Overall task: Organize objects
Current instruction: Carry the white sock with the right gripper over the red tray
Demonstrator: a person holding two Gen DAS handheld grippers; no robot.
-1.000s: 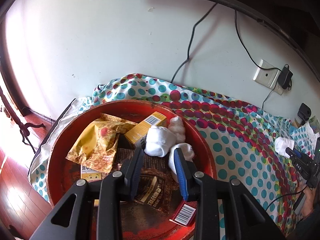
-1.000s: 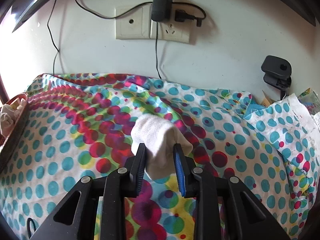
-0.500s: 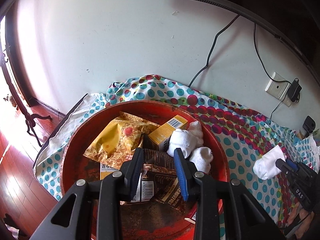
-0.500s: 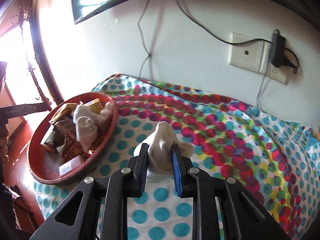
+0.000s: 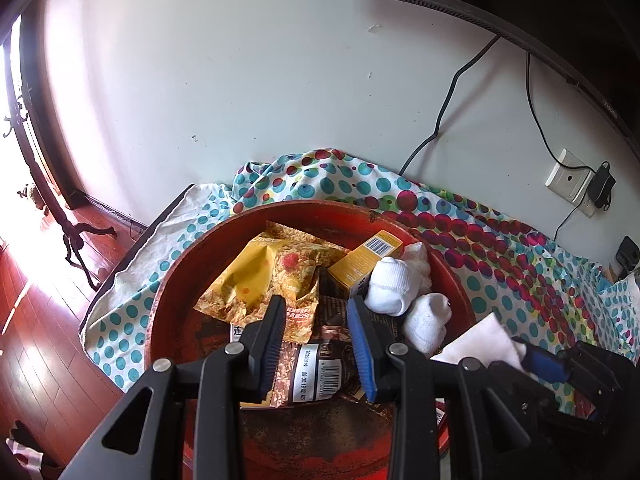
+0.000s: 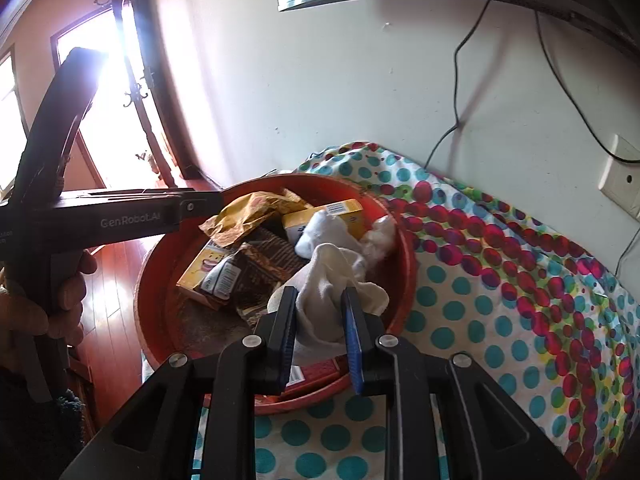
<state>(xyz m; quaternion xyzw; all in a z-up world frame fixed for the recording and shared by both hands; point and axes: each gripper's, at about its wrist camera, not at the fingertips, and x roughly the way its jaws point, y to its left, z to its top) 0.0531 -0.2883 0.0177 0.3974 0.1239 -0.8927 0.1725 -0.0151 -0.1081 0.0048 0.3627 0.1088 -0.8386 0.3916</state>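
Holding, right gripper (image 6: 319, 320): its fingers pinch a white sock (image 6: 325, 300), the cloth bunched between the blue pads and spilling out past the tips.
Sock's place: above the near edge of the red basin (image 6: 404, 248), over the heap inside it; in the left wrist view the same sock (image 5: 478, 346) shows at the basin's right edge, with the right gripper (image 5: 532, 360) behind it.
Basin's load: two rolled white socks (image 5: 390, 286) lying side by side, a crumpled white wad (image 5: 418, 254) behind them, a yellow carton (image 5: 364, 258) with a barcode, a yellow snack bag (image 5: 264, 276) and dark brown wrappers (image 5: 320, 360) with a barcode label.
Left gripper (image 5: 318, 344): its fingers are spread with nothing between them, hanging over the brown wrappers in the middle of the basin.
Hand: a person's hand (image 6: 44, 304) grips the left gripper's handle, seen at the left of the right wrist view.
Support: the basin sits on a counter under a polka-dot cloth (image 6: 520, 280).
Wall: white, with a wall socket (image 5: 568, 178), a plugged-in adapter and dark cables hanging down.
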